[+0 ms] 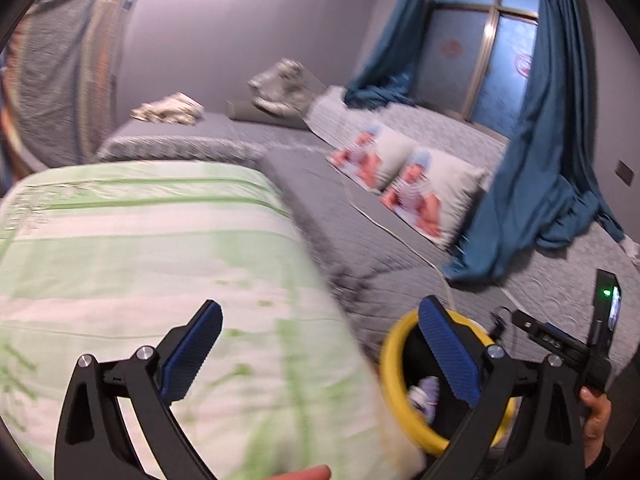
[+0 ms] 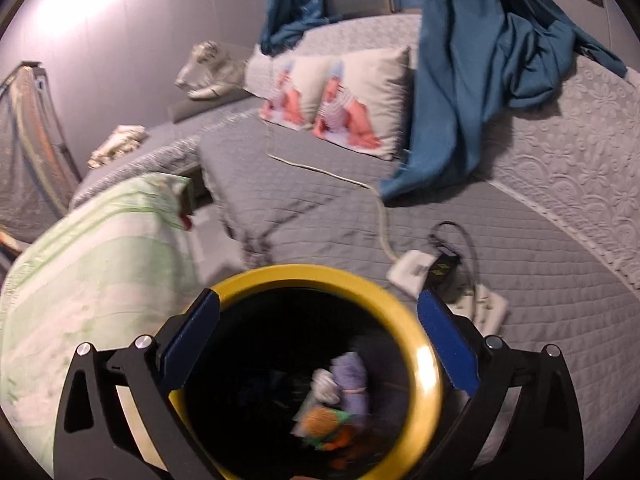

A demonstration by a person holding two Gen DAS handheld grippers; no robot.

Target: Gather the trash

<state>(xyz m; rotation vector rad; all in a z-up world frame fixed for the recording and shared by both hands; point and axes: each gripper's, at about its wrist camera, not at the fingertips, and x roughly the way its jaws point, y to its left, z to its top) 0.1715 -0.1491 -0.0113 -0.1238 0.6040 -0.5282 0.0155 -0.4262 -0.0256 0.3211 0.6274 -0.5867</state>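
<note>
Over the bin (image 2: pixel 428 364) | right tool (image 2: pixel 318 336) spread wide, empty | left tool (image 1: pixel 320 348) spread wide, empty | trash (image 2: pixel 340 396) inside

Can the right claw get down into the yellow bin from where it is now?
Probably yes: the right claw is open above the yellow bin, and nothing covers its mouth.

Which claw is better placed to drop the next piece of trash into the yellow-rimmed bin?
Right, probably. The right claw hangs open straight over the bin, with wrappers visible inside. The left claw is open over the green quilt, with the bin off to its side.
</note>
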